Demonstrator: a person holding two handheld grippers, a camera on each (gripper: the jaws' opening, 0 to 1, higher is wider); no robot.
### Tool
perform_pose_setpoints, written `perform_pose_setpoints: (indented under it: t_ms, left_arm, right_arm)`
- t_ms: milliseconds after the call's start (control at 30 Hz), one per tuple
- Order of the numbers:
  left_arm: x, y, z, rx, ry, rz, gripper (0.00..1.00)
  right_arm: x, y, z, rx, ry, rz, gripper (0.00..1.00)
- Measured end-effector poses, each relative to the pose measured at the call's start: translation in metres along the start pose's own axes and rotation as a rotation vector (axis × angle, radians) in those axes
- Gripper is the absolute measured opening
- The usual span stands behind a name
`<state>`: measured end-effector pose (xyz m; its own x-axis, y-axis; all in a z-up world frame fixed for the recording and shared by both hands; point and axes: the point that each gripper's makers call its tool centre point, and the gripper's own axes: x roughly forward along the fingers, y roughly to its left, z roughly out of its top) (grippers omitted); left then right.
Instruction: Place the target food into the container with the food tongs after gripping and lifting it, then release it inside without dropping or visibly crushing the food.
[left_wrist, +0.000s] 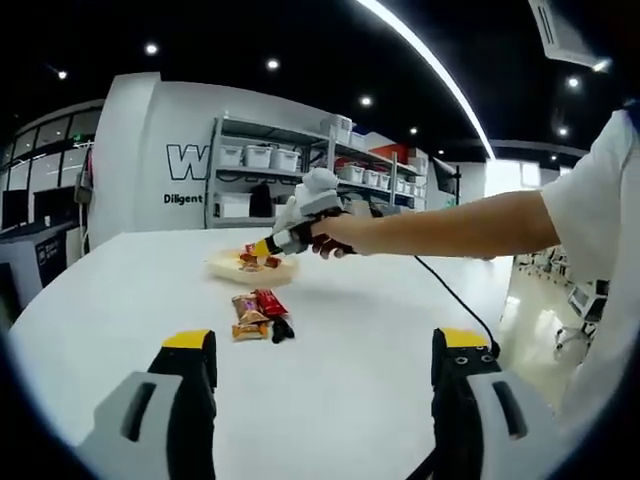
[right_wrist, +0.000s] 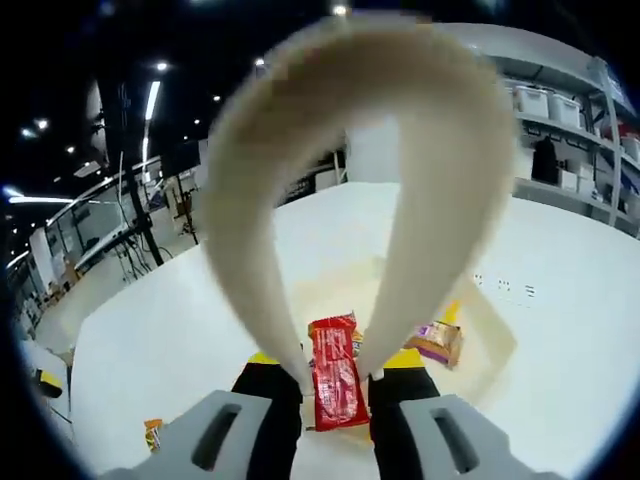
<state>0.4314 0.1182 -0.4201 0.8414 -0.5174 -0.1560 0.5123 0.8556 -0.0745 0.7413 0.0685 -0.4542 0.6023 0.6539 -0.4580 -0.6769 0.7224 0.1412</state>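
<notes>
**While the Tongs Hover, a Packet Waits to Be Released**

With the food tongs (right_wrist: 350, 200) clamped between the right gripper's (right_wrist: 335, 385) jaws, a red snack packet (right_wrist: 335, 380) is seen at the tong tips above the pale container (left_wrist: 252, 267), where other packets already lie. Release is judged outstanding. More packets (left_wrist: 258, 315) are left on the white table (left_wrist: 350, 380). The left gripper (left_wrist: 325, 375) is held apart, empty.
</notes>
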Motion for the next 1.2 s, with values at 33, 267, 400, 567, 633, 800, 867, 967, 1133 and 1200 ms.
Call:
perform_pose_setpoints:
  t_ms: [33, 267, 400, 567, 633, 800, 867, 967, 1133, 1200]
  left_arm:
    - [0.000, 0.001, 0.000, 0.000, 0.000, 0.001, 0.85]
    - [-0.004, 0.006, -0.003, -0.004, 0.007, 0.009, 0.86]
    - [-0.005, 0.010, -0.004, -0.033, 0.005, 0.006, 0.87]
    - [-0.004, 0.013, -0.002, -0.047, -0.007, 0.014, 0.88]
    - [-0.004, 0.013, -0.003, -0.048, -0.004, 0.014, 0.89]
    - [-0.004, 0.004, 0.001, -0.069, -0.020, -0.008, 0.88]
    - [-0.005, -0.001, 0.003, -0.077, -0.026, -0.017, 0.88]
    - [-0.006, -0.009, 0.006, -0.049, -0.023, -0.016, 0.88]
    - [-0.009, -0.011, 0.009, -0.040, -0.023, -0.009, 0.89]
    - [-0.010, -0.013, 0.011, -0.031, -0.023, -0.002, 0.89]
  right_arm:
    - [0.001, -0.001, 0.000, 0.000, 0.000, -0.002, 0.19]
    - [0.016, -0.006, -0.010, -0.015, 0.029, -0.022, 0.19]
    - [0.019, -0.009, -0.008, -0.034, 0.014, -0.041, 0.19]
    - [0.022, -0.014, -0.010, -0.051, 0.007, -0.058, 0.21]
    - [0.016, -0.013, -0.009, -0.042, 0.004, -0.062, 0.22]
    - [0.000, -0.006, 0.004, -0.035, -0.042, -0.044, 0.22]
    - [-0.008, -0.006, 0.008, -0.020, -0.050, -0.050, 0.22]
    - [-0.019, 0.000, 0.013, -0.026, -0.059, -0.046, 0.22]
    - [-0.031, 0.002, 0.019, 0.002, -0.064, -0.033, 0.22]
    - [-0.037, 0.002, 0.020, 0.008, -0.068, -0.032, 0.21]
